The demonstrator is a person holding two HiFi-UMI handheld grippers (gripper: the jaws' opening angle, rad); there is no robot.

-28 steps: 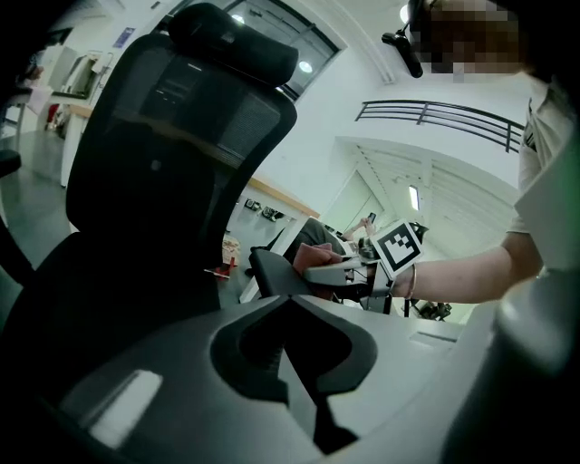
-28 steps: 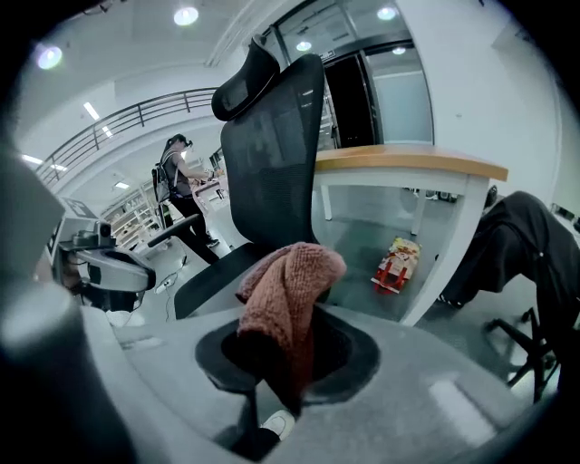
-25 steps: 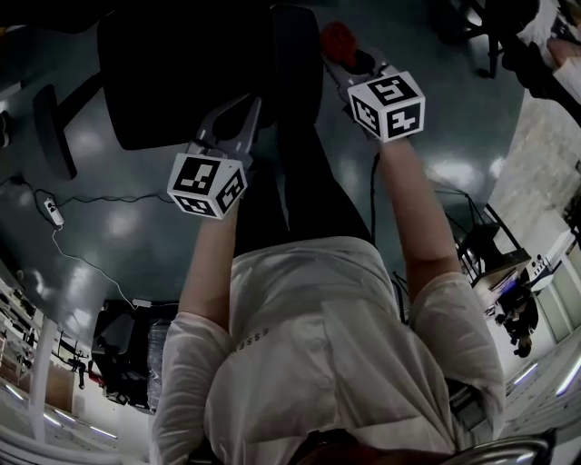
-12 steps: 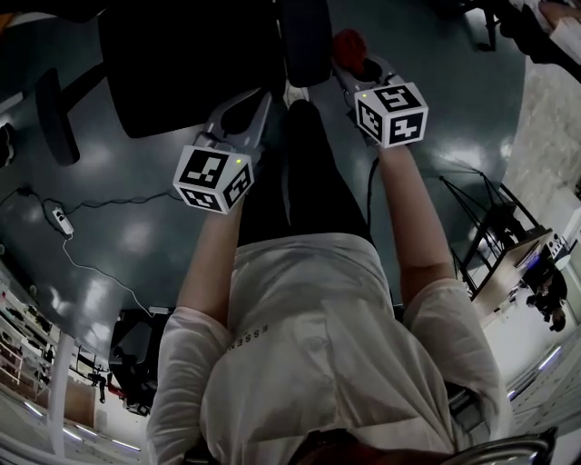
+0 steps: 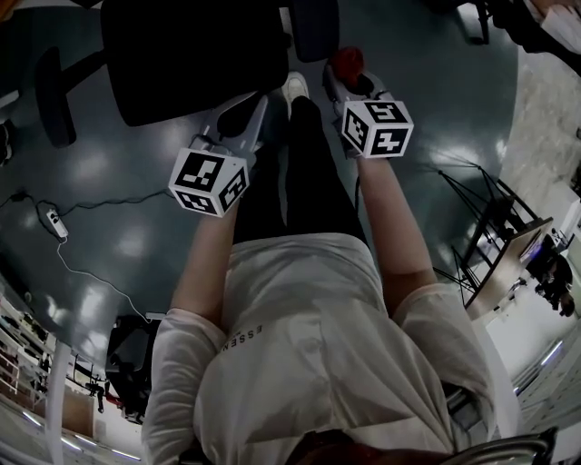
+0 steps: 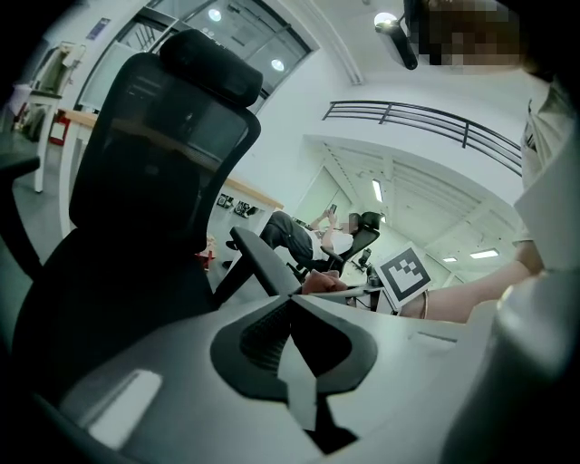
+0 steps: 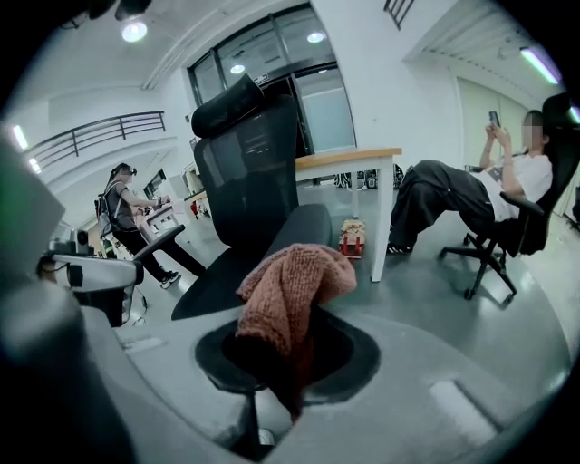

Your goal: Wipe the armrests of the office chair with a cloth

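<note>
Cloth [image 7: 292, 283] is pinched in my right gripper [image 5: 350, 84] and bunches up out of the jaws. It sits just beside the near armrest [image 5: 314, 25] of the office chair [image 5: 186, 54]; I can't tell if it's touching. The far armrest [image 5: 52, 98] is well apart. My left gripper [image 6: 292, 297] has its jaws pressed together on nothing, by the seat's front edge. A seated person [image 7: 471, 204] is behind.
</note>
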